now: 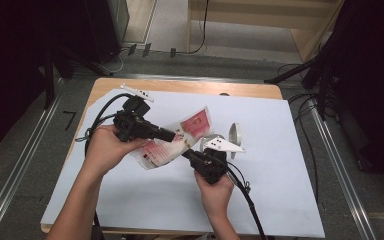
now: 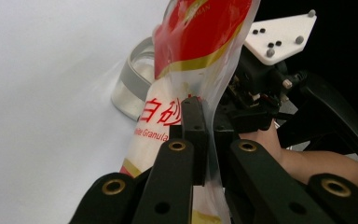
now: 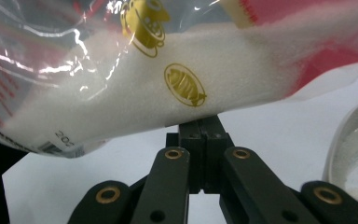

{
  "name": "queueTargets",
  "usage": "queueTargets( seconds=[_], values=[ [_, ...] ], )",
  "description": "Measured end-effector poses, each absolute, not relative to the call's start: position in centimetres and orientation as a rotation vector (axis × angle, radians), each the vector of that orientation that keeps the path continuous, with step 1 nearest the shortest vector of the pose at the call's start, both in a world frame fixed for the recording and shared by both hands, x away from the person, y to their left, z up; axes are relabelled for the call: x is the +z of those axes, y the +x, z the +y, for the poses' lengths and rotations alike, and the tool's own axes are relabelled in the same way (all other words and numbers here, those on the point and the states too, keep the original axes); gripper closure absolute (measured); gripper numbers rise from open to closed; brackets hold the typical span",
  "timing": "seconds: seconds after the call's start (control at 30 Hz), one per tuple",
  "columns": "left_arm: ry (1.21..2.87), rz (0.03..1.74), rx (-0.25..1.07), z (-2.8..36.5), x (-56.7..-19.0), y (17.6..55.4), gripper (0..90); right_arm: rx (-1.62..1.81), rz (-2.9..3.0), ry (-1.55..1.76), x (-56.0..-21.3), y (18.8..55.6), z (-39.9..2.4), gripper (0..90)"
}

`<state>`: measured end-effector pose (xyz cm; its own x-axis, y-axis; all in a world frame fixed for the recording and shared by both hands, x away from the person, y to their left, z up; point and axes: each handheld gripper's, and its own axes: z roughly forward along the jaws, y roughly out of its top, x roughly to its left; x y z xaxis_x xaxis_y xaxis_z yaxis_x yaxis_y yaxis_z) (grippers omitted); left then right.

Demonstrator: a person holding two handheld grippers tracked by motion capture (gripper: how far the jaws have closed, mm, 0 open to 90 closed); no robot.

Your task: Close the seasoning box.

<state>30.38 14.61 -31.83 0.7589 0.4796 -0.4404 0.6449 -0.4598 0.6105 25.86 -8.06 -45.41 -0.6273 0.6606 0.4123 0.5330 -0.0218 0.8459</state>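
2 grippers, left (image 1: 172, 135) and right (image 1: 186, 153), each clamped on a sugar bag (image 1: 177, 140) held above the table (image 1: 260, 200); bowl (image 1: 235, 134) nearby.

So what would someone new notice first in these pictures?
A clear plastic bag of white sugar with red and gold print is held up over the middle of the white sheet, pinched between the left tool and the right tool. Just right of it stands a small clear glass container.
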Motion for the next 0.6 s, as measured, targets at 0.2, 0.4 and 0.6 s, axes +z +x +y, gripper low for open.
queueTargets(
  seconds=[0.2,0.4,0.6],
  values=[
    [2.161,0.822,-0.243,14.88,-32.00,30.15,90.0,1.734,2.110,1.308,-45.11,25.95,-8.16,90.0],
    [2.198,0.811,-0.217,14.91,-32.25,29.81,90.0,1.720,2.103,1.315,-44.94,26.08,-8.21,90.0],
    [2.191,0.841,-0.127,15.28,-32.22,29.61,90.0,1.732,2.103,1.319,-44.91,26.37,-8.22,90.0]
  ],
)
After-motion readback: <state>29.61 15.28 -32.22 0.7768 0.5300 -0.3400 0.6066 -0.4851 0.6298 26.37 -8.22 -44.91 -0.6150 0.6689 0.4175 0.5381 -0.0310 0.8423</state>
